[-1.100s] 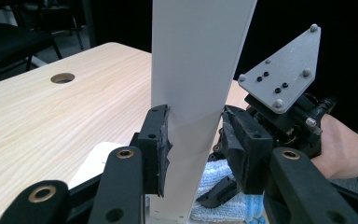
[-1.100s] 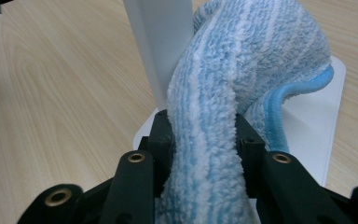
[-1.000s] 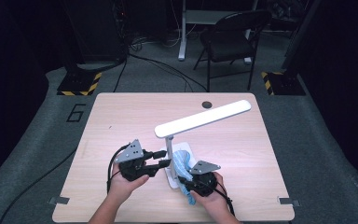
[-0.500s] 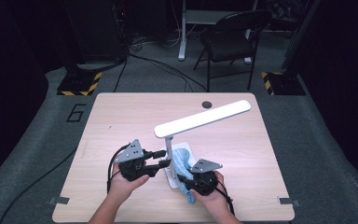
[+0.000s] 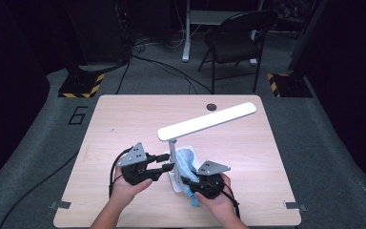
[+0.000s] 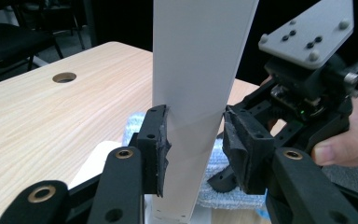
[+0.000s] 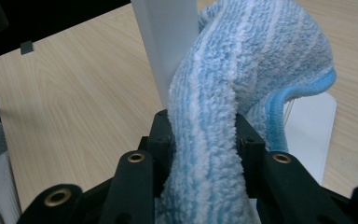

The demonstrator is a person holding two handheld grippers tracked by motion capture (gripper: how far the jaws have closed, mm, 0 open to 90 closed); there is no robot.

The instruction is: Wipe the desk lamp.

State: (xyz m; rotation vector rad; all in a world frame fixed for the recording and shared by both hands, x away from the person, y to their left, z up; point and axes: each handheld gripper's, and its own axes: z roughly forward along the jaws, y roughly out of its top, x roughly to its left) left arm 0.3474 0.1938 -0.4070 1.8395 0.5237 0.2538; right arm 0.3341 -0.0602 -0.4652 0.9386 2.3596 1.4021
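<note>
Between left gripper (image 6: 193, 149) jaws: white lamp post (image 6: 200, 70), upright, one pad against it, other just off it, so not clamped. Just right of that, right gripper (image 7: 204, 140) pinched tight on blue striped cloth (image 7: 242, 74), cloth draped up against post. Under both: lamp base (image 7: 307, 135) on wooden table (image 5: 124, 119). Lamp head (image 5: 207, 122) overhead, slanting away.

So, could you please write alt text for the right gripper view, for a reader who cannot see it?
The right hand-held gripper is clamped on a fluffy blue-and-white striped cloth, which arches up and drapes against the white lamp post. Behind them lie the pale wooden table and, at right, part of the white lamp base.
</note>
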